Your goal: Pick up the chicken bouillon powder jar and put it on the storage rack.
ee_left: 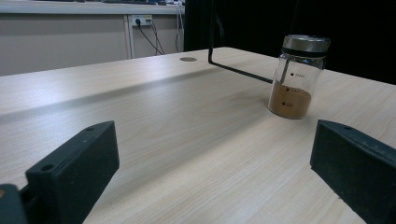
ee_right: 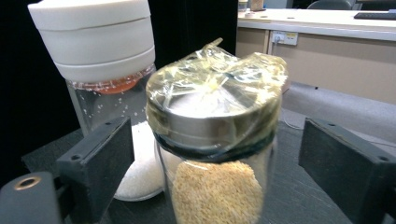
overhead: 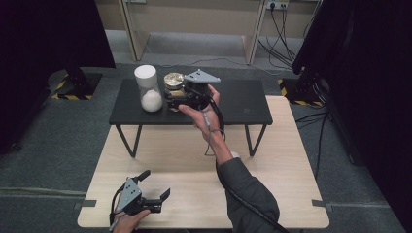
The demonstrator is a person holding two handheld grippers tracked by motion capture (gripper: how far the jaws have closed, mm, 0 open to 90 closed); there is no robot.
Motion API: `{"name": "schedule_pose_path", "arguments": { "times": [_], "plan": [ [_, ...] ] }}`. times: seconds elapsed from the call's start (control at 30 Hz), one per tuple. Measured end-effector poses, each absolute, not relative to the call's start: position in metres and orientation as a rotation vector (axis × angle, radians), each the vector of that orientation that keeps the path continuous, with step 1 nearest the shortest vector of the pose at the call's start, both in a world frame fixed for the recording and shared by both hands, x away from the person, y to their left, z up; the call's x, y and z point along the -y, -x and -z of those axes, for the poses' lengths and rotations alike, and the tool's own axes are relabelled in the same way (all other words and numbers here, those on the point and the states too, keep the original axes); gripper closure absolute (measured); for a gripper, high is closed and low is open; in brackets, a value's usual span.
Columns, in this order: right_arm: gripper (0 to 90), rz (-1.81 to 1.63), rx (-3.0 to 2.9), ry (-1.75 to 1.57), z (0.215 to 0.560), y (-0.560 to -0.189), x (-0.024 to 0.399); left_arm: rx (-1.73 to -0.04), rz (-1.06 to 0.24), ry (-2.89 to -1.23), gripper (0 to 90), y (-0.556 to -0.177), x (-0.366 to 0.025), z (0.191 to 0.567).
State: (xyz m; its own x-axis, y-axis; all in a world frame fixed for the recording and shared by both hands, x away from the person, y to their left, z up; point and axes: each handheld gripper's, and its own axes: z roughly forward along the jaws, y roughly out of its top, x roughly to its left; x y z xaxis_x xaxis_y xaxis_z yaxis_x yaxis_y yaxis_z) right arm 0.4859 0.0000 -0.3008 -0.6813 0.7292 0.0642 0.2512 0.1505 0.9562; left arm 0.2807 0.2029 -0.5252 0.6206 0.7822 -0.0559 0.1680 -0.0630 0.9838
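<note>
- Black jaws of the right gripper point(ee_right: 212, 177) rise at the bottom of the right gripper view, one on each side of a glass jar of yellow grain point(ee_right: 215, 140). Both stand clear of the glass, so the gripper is released and grasps nothing.
- That jar has a metal lid wrapped in crinkled clear film. It stands upright on the black side table point(overhead: 243, 104), its long axis vertical, directly between the jaws.
- Just beside it, on its left in both the right gripper view and the high view, stands a taller jar with a white cap point(overhead: 148, 88) holding white grains; the two look close, perhaps touching, though I cannot tell which.
- From the high view, the right hand point(overhead: 201, 109) reaches forward over the wooden table point(overhead: 291, 194) to the side table, and its gripper covers most of the grain jar point(overhead: 173, 80).
- Judging from this, the coming move turns on closing level around the jar's neck below the lid, without nudging the white-capped neighbour.
- Down at the near edge, the left gripper point(overhead: 153, 187) rests low over the wooden table with its jaws spread wide and nothing between them.
- Ahead of it stands a third jar with brown powder point(ee_left: 296, 77), well apart from the jaws.
</note>
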Motion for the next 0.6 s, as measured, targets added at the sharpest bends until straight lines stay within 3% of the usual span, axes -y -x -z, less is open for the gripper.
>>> {"name": "schedule_pose_path", "arguments": {
  "times": [0.1, 0.6],
  "plan": [
    [3.5, -1.553, -2.013, -0.949, 0.301, -0.485, 0.002, -0.813, -0.607, -1.585, 0.6, -0.281, -0.203, 0.525],
    [1.8, -1.613, -2.005, -0.917, 0.301, -0.467, 0.012, -0.814, -0.609, -1.586, 0.6, -0.281, -0.203, 0.525]
  ]
}}
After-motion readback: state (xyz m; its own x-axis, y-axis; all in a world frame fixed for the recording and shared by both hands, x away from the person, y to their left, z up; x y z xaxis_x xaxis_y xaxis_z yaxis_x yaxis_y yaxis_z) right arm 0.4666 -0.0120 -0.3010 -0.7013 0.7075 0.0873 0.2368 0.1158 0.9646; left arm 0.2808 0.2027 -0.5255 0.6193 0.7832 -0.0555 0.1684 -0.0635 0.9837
